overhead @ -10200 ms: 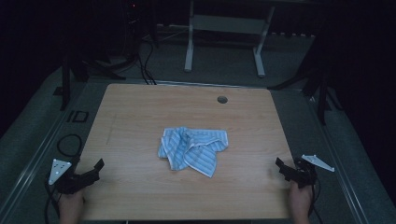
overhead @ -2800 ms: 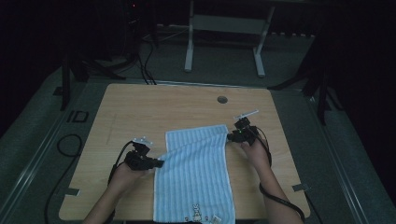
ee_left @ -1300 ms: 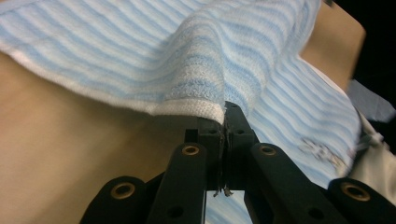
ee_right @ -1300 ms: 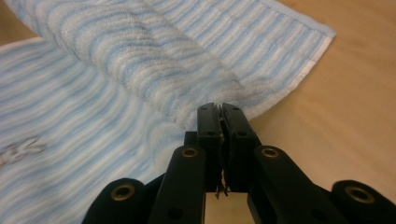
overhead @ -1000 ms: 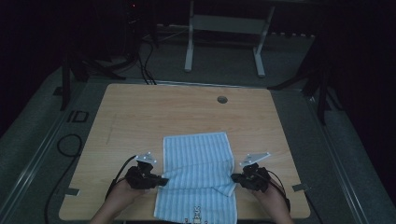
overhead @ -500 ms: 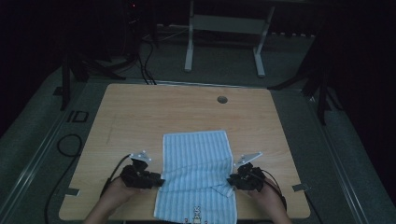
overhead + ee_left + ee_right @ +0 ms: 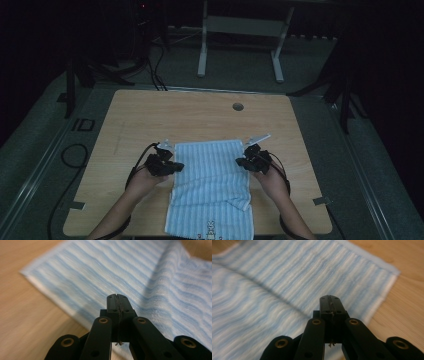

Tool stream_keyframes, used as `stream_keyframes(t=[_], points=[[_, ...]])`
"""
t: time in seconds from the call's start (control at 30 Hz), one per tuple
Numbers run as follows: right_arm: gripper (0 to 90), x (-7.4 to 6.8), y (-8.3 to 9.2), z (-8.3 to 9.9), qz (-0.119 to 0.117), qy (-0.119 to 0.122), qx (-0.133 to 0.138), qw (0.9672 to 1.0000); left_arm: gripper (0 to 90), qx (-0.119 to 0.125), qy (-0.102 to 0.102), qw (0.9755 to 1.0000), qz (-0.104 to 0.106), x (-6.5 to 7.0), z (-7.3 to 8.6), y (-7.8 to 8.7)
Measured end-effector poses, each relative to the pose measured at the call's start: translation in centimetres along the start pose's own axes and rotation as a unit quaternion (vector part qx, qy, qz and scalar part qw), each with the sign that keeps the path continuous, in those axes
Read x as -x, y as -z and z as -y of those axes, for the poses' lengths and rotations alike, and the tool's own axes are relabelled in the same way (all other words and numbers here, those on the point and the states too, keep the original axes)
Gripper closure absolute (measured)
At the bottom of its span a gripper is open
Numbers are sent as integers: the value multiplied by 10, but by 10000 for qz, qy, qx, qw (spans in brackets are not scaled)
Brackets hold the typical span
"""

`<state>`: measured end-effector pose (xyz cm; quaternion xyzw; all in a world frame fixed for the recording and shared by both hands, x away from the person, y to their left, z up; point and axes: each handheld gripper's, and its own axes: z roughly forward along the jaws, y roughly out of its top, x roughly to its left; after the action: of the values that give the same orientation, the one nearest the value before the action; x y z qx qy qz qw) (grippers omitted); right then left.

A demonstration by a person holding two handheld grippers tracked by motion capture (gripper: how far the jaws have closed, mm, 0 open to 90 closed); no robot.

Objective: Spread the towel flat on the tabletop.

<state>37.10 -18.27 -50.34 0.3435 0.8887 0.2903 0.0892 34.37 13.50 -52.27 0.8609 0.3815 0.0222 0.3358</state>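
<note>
This looks like a lab or recording room rather than a home. A plain wooden table (image 7: pixel 200 120) with a cable hole (image 7: pixel 238 106) stands alone on grey carpet (image 7: pixel 40 145) in a dark space. Black cables (image 7: pixel 155 70) trail across the floor behind it, next to the white legs of a second desk (image 7: pixel 240 45). Dark stands (image 7: pixel 345 95) rise at both sides of the table, and tape marks (image 7: pixel 82 124) sit on the floor by its left edge.

towel (image 7: pixel 212 187) lying on tabletop (image 7: pixel 200 117) at near edge, overhanging it, left gripper (image 7: pixel 172 166) sitting at its left side, right gripper (image 7: pixel 241 162) at its right
</note>
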Motion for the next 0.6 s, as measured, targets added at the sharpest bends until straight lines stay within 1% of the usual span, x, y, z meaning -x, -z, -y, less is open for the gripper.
stream_keyframes(t=[0.03, 0.13, 0.17, 0.2, 0.23, 0.27, 0.33, 0.37, 0.4, 0.43, 0.5, 0.53, 0.57, 0.6], points=[[900, 0, -8, 1, 24, -33, -105, 9999, 900, -54, 9, 10000, 22, -1, 0, -4], [900, 3, -23, 6, 29, -124, -266, 9996, 900, -247, 74, 9997, 46, -7, 2, -17], [900, 4, -28, 9, 17, -161, -346, 9993, 900, -249, 115, 9996, 89, -10, 3, -20], [900, 5, -30, 11, -8, -194, -268, 9995, 900, -210, 194, 9994, 177, -14, 2, -21], [900, 8, -30, 11, -46, -269, -241, 9993, 900, -184, 225, 9995, 133, -16, 1, -21], [899, 8, -30, 11, -12, -279, -239, 9993, 900, -180, 193, 9996, 57, -19, -1, -22], [900, 11, -32, 9, -4, -292, -180, 9994, 900, -173, 170, 9997, -13, -24, -5, -23], [900, 11, -32, 9, -4, -292, -180, 9994, 900, -173, 170, 9997, -13, -24, -5, -23], [899, 13, -33, 8, 13, -310, -175, 9994, 900, -167, 79, 9998, -82, -28, -11, -26], [899, 18, -37, 3, 29, -386, -148, 9991, 900, -151, 59, 9998, -119, -30, -13, -27], [899, 26, -41, -3, 72, -439, -162, 9989, 900, -140, 44, 9998, -154, -37, -20, -31], [899, 30, -43, -7, 106, -460, -159, 9988, 900, -124, 80, 9998, -153, -38, -21, -31], [899, 32, -44, -9, 115, -496, -168, 9986, 900, -127, 120, 9997, -176, -42, -25, -33], [899, 35, -46, -13, 154, -512, -171, 9984, 900, -113, 108, 9997, -213, -44, -27, -34]])
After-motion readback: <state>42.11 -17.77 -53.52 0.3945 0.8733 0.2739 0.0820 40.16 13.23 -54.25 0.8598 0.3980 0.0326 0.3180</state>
